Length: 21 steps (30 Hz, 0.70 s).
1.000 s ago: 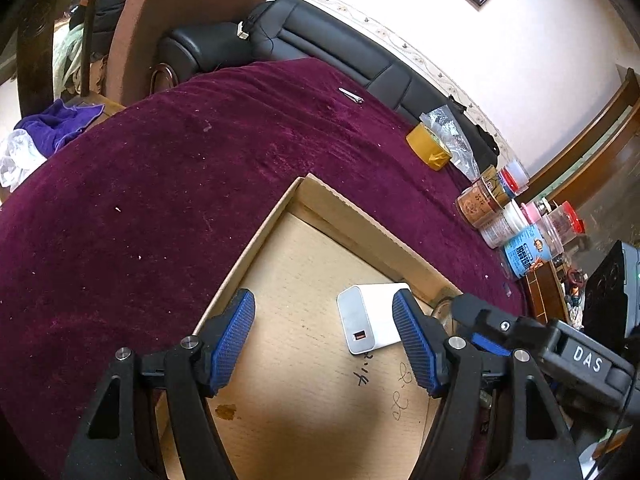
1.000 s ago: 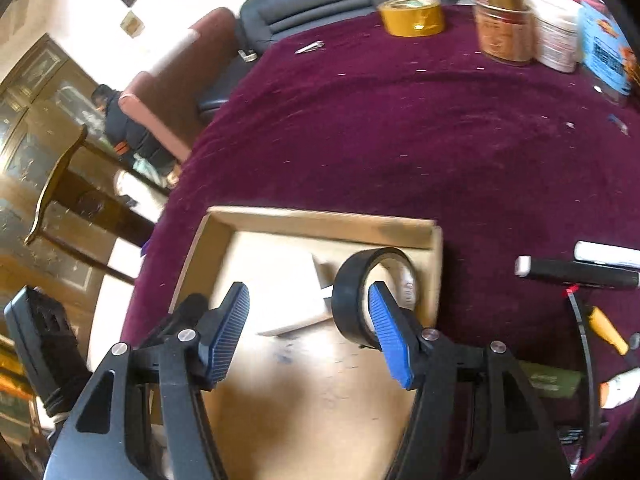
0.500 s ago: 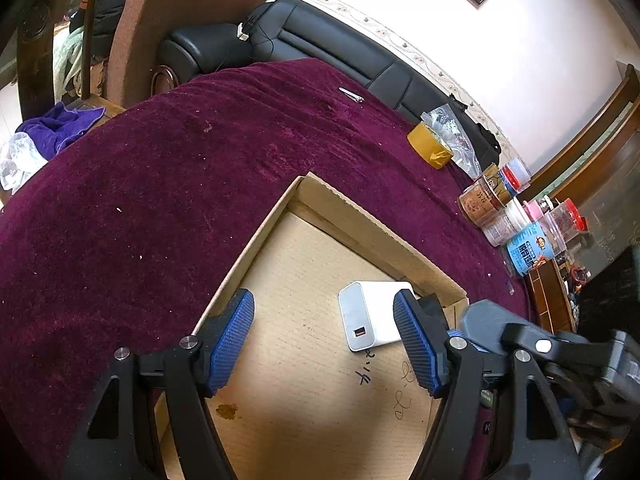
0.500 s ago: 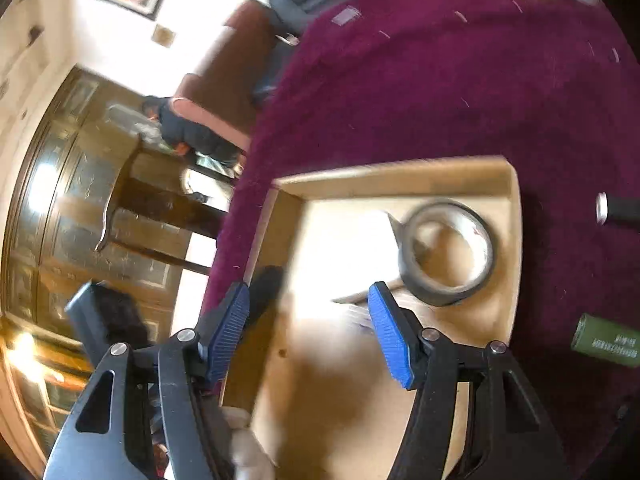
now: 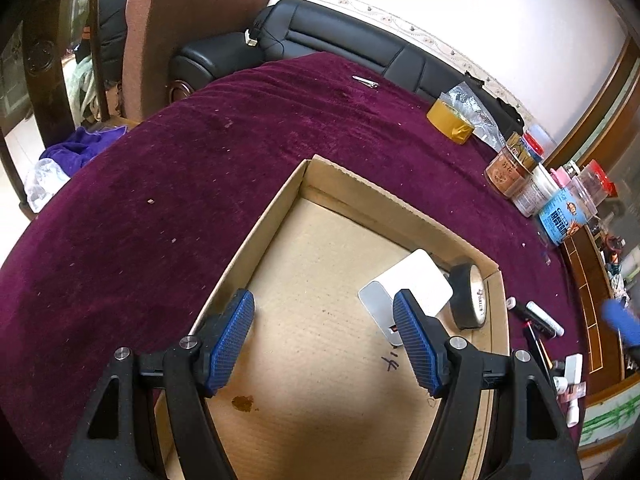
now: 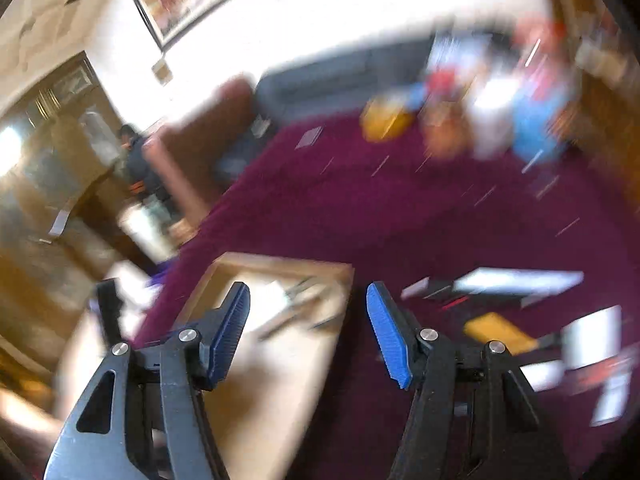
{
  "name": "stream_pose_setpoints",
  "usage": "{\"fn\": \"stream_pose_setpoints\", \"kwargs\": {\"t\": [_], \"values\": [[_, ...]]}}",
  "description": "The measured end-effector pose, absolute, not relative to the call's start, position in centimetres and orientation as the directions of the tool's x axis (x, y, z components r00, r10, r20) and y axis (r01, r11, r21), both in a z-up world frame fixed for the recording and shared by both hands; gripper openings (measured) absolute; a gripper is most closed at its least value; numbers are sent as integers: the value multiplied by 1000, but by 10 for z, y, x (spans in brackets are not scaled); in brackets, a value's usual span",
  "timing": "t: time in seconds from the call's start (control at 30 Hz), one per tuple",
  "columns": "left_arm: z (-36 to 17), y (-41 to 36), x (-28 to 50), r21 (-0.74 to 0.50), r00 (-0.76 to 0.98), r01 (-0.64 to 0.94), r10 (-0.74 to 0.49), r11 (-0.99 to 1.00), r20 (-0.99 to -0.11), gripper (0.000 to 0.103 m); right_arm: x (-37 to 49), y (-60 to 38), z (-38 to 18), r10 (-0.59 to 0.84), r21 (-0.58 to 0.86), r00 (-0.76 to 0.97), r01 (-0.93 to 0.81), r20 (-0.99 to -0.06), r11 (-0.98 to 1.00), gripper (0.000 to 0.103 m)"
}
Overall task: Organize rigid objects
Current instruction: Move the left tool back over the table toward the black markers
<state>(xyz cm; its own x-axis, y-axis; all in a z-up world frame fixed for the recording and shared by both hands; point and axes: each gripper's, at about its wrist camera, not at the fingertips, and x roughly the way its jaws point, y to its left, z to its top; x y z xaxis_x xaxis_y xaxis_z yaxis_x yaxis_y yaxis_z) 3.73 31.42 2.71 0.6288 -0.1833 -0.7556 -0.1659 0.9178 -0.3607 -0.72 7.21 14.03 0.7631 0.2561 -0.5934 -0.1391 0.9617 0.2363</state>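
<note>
A round table under a deep purple velvet cloth point(image 5: 200, 168) fills both wrist views, with a shallow cardboard box point(image 5: 276, 208) lying open on it. In the left wrist view the left gripper point(image 5: 323, 344) hangs above the box floor, its blue-padded jaws spread wide with nothing between them. Inside the box, in its far right corner, a white charger block point(image 5: 416, 284) lies flat, and a roll of black tape point(image 5: 468, 296) stands on edge just beside it against the box wall. Outside the box, to its right on the cloth, lie loose items not yet sorted: a black-and-white marker pen point(image 5: 538, 318) and small white bottles point(image 5: 572, 368), their long axes running roughly away from the camera. The right wrist view is heavily blurred; the right gripper point(image 6: 308, 336) shows jaws parted and empty, aimed over the box's right edge, with the blurred marker pens point(image 6: 500, 284) ahead and to its right. Judging from this, the right gripper is nearer the loose pens and would reach rightward for them.
</note>
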Motion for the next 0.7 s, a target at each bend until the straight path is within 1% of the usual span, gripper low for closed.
{"fn": "stream_pose_setpoints", "kwargs": {"t": [0.03,0.07,0.1,0.13,0.17,0.2,0.23,0.33,0.37,0.43,0.47,0.5,0.57,0.7], "values": [[27,316,34,-370,632,-163,-191,914,-751,66,-24,64,146,191,170,809,-115,-556,979,77],[27,319,32,-390,636,-160,-207,907,-743,66,-39,58,150,128,110,848,-82,-515,990,86],[28,322,30,-412,641,-159,-224,897,-734,66,-55,48,151,67,65,882,-41,-466,997,92],[28,324,30,-426,644,-158,-235,891,-729,66,-68,38,149,21,40,908,-5,-418,999,95],[28,326,30,-441,646,-157,-246,884,-723,66,-79,24,143,-11,30,919,25,-395,999,96],[29,327,31,-451,648,-156,-254,879,-719,66,-79,18,139,-35,27,914,50,-403,998,97],[32,328,30,-458,651,-155,-258,876,-714,66,-80,3,130,-66,34,896,89,-440,995,97],[51,322,18,-460,671,-114,-273,881,-689,66,-70,-42,103,-68,136,833,169,-549,976,97],[62,314,10,-448,685,-84,-276,890,-675,68,-70,-54,96,-80,158,821,202,-565,967,97],[80,294,-3,-416,697,-28,-281,909,-660,79,-67,-85,77,-109,207,797,282,-594,937,97],[87,280,-8,-399,692,5,-292,917,-661,86,-68,-98,71,-117,226,791,308,-601,924,97],[92,265,-12,-389,678,34,-308,920,-668,88,-67,-112,62,-125,257,787,341,-605,904,97],[94,236,-15,-385,633,80,-345,919,-693,88,-74,-134,53,-124,297,789,366,-602,882,97],[83,173,-12,-387,533,148,-403,910,-744,88,-89,-163,35,-132,339,790,399,-599,852,97]]}}
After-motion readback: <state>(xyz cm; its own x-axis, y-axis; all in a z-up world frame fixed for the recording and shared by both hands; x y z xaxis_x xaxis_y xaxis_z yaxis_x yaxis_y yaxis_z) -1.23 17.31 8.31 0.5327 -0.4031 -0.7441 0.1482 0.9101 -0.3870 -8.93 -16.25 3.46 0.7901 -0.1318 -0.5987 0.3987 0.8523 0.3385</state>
